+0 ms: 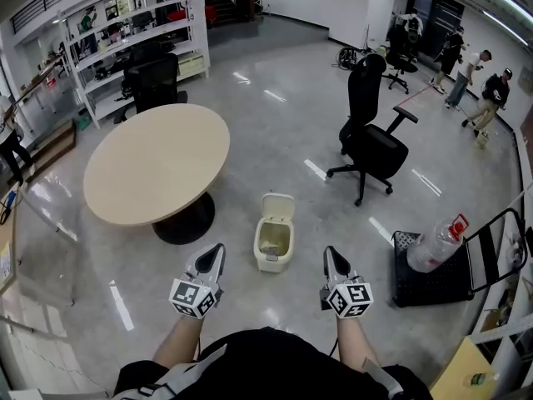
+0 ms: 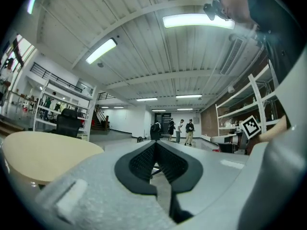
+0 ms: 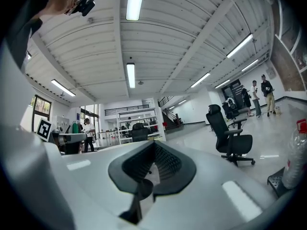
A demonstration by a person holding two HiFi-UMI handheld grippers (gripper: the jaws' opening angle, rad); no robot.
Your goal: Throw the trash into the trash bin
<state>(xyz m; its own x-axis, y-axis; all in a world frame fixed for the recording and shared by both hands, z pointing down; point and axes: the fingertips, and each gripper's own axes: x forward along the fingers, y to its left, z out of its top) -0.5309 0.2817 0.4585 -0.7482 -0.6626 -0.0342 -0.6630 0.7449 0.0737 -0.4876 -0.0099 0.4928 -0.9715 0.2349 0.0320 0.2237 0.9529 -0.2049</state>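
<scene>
A glossy office floor (image 1: 275, 140) spreads ahead, with a bare round counter (image 1: 158, 163) at the left. The trash bin (image 1: 274, 244) stands on the floor just ahead, between the two grippers, its lid tipped back. The left gripper (image 1: 216, 251) and right gripper (image 1: 331, 255) point level, fingers pressed together on nothing. No trash is in hand. The bin's inside is too dim to say whether any already lies there.
</scene>
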